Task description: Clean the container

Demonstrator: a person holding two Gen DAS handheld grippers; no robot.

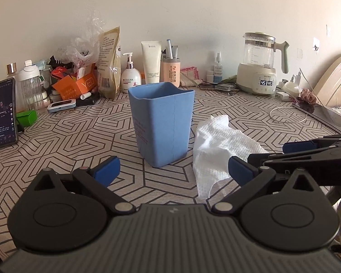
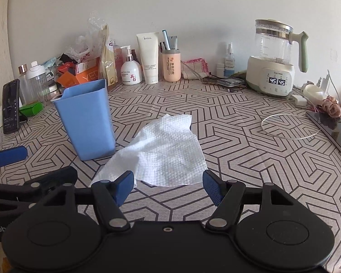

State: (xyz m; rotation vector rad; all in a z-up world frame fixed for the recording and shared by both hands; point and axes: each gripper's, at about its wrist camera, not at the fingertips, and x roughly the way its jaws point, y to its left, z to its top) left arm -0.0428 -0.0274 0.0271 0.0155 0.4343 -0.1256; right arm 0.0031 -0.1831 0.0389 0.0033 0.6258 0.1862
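Note:
A blue square plastic container (image 1: 162,125) stands upright on the patterned table, seen again at the left in the right wrist view as the same container (image 2: 86,119). A crumpled white paper towel (image 1: 218,150) lies flat just right of it, and this towel (image 2: 163,150) spreads ahead of my right gripper. My left gripper (image 1: 174,170) is open, short of the container, nothing between its blue pads. My right gripper (image 2: 168,185) is open too, its pads at the towel's near edge without pinching it. The right gripper's fingers (image 1: 307,150) show at the right edge of the left wrist view.
Along the wall stand a kettle on a warming base (image 2: 275,66), a pump bottle (image 2: 130,70), a white tube (image 2: 149,58), a peach cup of brushes (image 2: 171,66) and piled packets (image 1: 79,77). A phone (image 1: 4,111) leans at left. A white cable (image 2: 288,127) and dark tablet (image 2: 334,132) lie at right.

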